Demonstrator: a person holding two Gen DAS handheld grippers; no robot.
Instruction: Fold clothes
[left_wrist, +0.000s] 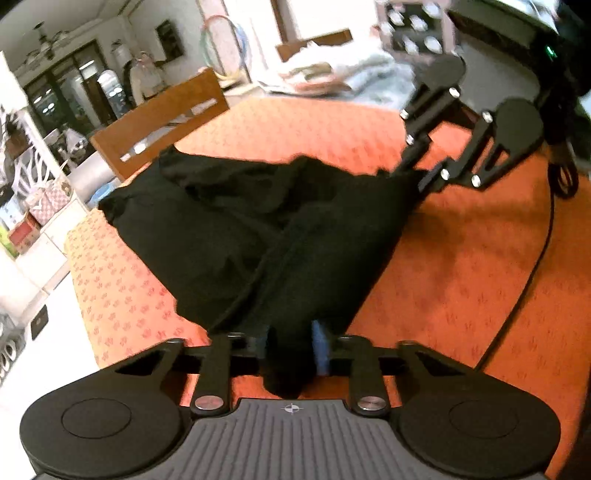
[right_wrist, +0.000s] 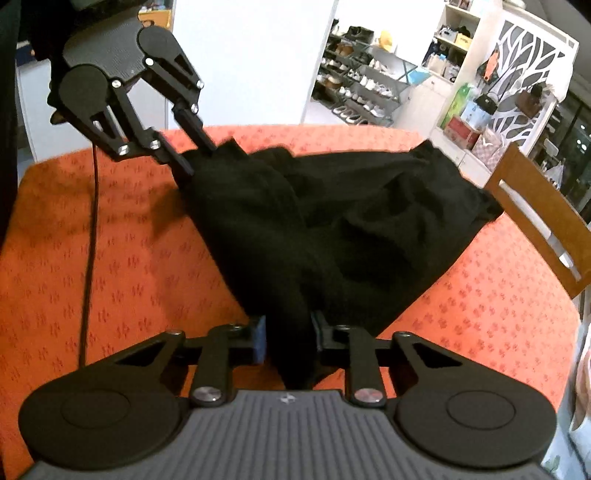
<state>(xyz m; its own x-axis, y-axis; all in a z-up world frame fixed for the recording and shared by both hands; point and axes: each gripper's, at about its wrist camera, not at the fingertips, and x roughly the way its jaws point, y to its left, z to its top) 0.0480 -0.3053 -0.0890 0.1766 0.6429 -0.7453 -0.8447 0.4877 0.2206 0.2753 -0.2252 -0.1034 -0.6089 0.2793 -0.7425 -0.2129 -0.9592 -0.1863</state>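
A black garment (left_wrist: 266, 229) lies bunched and stretched across the orange patterned tablecloth (left_wrist: 461, 240). My left gripper (left_wrist: 290, 347) is shut on one corner of it, with cloth bulging between the blue-padded fingers. My right gripper (left_wrist: 410, 177) shows at the upper right of the left wrist view, gripping the garment's far corner. In the right wrist view the same black garment (right_wrist: 343, 229) runs from my right gripper (right_wrist: 288, 332), shut on a fold of it, up to my left gripper (right_wrist: 194, 162) at the upper left. The cloth hangs taut between both grippers.
A wooden chair (left_wrist: 159, 122) stands at the table's far side, also visible as a chair (right_wrist: 543, 218) at right. A dark cable (right_wrist: 88, 258) trails over the tablecloth (right_wrist: 110, 258). Folded light clothes (left_wrist: 354, 77) are piled beyond the table. Shoe racks (right_wrist: 362, 88) line the back wall.
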